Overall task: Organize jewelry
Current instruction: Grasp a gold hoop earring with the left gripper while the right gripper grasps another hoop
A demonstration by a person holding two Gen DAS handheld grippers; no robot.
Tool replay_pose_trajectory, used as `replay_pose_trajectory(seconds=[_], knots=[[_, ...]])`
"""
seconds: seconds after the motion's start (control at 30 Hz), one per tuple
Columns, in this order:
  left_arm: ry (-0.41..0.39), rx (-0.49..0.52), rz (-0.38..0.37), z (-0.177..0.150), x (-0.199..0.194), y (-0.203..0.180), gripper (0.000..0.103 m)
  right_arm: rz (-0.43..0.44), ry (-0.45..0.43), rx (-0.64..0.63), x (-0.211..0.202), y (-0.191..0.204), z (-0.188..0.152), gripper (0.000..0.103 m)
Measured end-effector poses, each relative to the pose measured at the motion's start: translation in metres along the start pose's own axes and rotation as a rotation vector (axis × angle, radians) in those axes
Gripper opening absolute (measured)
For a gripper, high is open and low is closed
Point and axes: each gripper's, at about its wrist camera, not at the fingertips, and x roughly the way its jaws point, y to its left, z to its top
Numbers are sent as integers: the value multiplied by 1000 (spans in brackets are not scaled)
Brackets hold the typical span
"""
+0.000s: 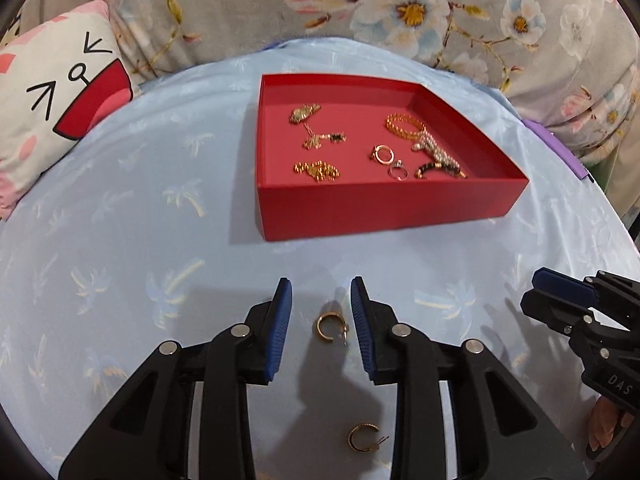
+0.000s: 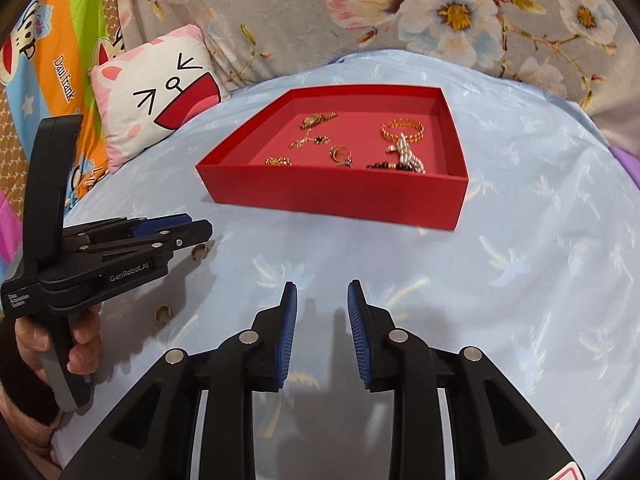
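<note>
The left tongs (image 1: 321, 312) point forward and slightly down with the blue pads (image 1: 281, 320) spread apart, nothing clamped between them. The left hand (image 2: 80, 340) wraps the black handle from below, fingers curled round it. The right tongs (image 2: 322, 312) sit to the right of the left, likewise parted and holding nothing, level with them.

a pale blue cloth (image 1: 120, 208) printed with faint palm trees covers the worktop. at its far left edge leans a white cushion (image 1: 60, 100) with pink ears, a drawn squinting face and a wide red mouth. behind everything hangs a grey floral fabric (image 1: 400, 4) with big white and pink blossoms. the right wrist view adds a striped cartoon-monkey fabric (image 2: 60, 56) beside the cushion.
</note>
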Motion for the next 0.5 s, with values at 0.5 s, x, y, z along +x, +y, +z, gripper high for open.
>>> replay_pose_trajectory(seconds=[0.5], knots=[[22,1,-10,-10,4,-2,17,-6,25,1,9,1,-6,33]])
